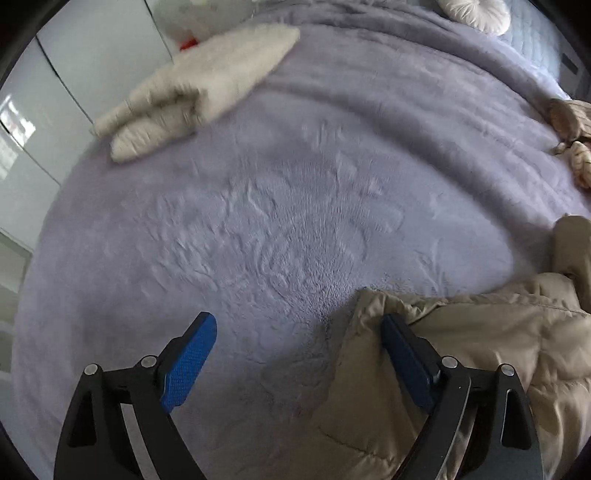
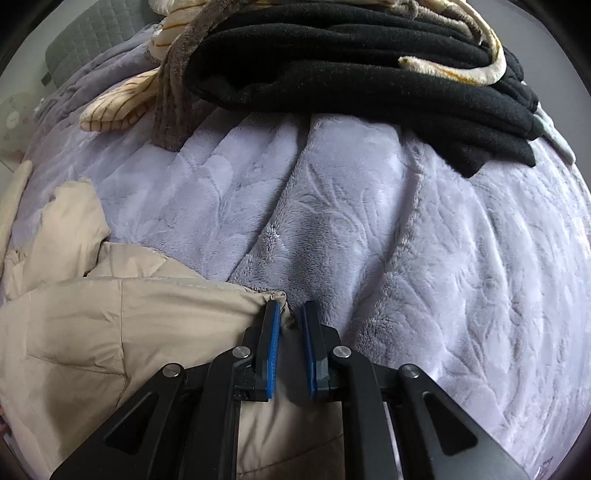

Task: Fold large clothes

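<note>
A beige puffer jacket [image 1: 461, 354] lies on a lilac plush blanket [image 1: 277, 206] on a bed. In the left wrist view its corner lies at the lower right. My left gripper [image 1: 299, 332] is open and holds nothing; its right finger sits over the jacket's edge, its left finger over bare blanket. In the right wrist view the jacket [image 2: 110, 325] fills the lower left. My right gripper [image 2: 291, 314] is nearly shut, pinching the jacket's corner between its blue pads.
A folded cream garment [image 1: 199, 88] lies at the far left of the bed. A pile of black fleece [image 2: 369, 62] and striped cream fabric [image 2: 114, 103] lies at the far side. A round cushion [image 1: 476, 13] and grey headboard [image 2: 92, 37] are beyond.
</note>
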Available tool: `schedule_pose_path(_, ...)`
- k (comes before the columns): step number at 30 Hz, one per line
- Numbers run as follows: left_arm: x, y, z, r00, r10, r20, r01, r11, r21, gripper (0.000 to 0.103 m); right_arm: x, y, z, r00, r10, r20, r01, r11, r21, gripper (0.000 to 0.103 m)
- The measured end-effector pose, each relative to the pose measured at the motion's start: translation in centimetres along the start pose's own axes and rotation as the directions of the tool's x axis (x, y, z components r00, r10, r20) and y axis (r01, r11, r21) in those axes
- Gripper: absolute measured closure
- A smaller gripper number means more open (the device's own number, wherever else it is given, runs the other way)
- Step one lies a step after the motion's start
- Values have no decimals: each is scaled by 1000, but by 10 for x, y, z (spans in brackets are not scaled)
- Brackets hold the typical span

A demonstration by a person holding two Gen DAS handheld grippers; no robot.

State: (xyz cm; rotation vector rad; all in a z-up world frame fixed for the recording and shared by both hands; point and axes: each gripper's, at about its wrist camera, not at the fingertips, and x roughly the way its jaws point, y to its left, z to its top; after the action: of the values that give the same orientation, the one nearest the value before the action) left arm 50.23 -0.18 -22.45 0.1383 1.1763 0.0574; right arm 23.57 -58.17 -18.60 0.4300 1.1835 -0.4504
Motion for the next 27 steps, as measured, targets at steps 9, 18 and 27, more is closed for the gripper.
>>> schedule_pose_path(9,-52,18,-6,999,-12,32,12,1000,17,10,-64,-12,-13,998,32,54,-35,998,59,77)
schedule_pose_path(18,-119,5,-68,992,-121,-21,123,987,100,10,-124,-2,-69,990,127,69,-131,990,56,54)
schedule_pose_path(27,-155,-13,-129,965,-246,-94,256,958,128,10,-149,12,-128,970,243,24,-244,966,82,30)
